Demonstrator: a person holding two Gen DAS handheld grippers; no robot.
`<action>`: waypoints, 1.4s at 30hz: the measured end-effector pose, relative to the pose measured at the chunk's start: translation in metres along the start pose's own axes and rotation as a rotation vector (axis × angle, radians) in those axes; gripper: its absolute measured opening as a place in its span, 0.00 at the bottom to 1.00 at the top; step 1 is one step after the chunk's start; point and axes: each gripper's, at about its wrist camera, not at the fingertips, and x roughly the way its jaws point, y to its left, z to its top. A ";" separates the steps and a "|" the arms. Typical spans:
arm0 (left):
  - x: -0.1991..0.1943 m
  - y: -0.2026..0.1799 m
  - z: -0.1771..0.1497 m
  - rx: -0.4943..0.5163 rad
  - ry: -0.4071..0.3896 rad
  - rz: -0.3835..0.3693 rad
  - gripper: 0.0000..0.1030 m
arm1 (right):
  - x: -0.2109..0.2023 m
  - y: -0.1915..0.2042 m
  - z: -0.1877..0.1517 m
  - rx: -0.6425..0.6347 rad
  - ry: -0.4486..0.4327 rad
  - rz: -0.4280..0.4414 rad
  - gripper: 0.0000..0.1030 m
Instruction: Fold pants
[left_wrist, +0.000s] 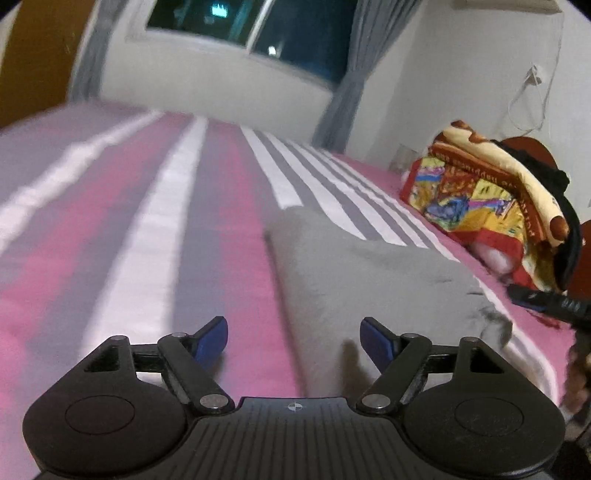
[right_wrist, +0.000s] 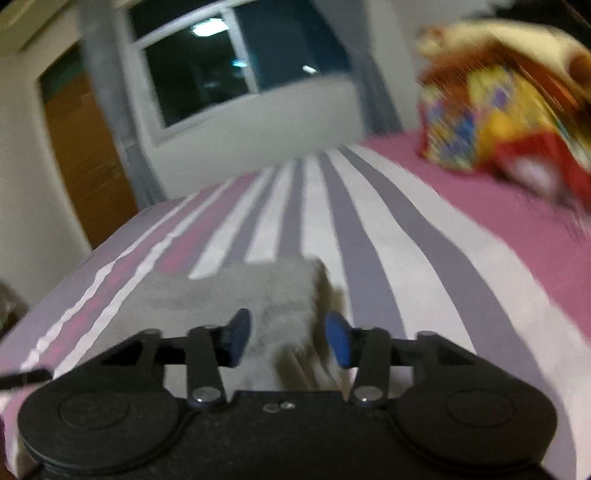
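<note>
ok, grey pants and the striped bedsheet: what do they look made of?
Grey pants: looks like soft knit or fleece, matte, with a fuzzy nap and rounded folds; blur leaves the exact weave open. Striped bedsheet: thin woven fabric, likely cotton or blend, smooth, matte, with fine wrinkles along the stripes.

The grey pants (left_wrist: 369, 273) look like soft, matt, fuzzy cloth on the smooth striped bedsheet (left_wrist: 147, 229), while the left gripper (left_wrist: 293, 341) is matt black plastic with blue pads (left_wrist: 212, 338) and shiny metal pins.
</note>
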 end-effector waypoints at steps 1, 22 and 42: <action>0.019 -0.003 0.002 0.011 0.052 0.001 0.75 | 0.018 0.003 0.001 -0.059 0.030 -0.003 0.36; 0.167 -0.003 0.076 0.104 0.181 0.082 0.81 | 0.146 -0.024 0.031 -0.083 0.371 -0.073 0.63; 0.064 -0.014 0.034 0.063 0.203 0.034 0.84 | 0.079 -0.037 0.006 0.118 0.365 -0.001 0.69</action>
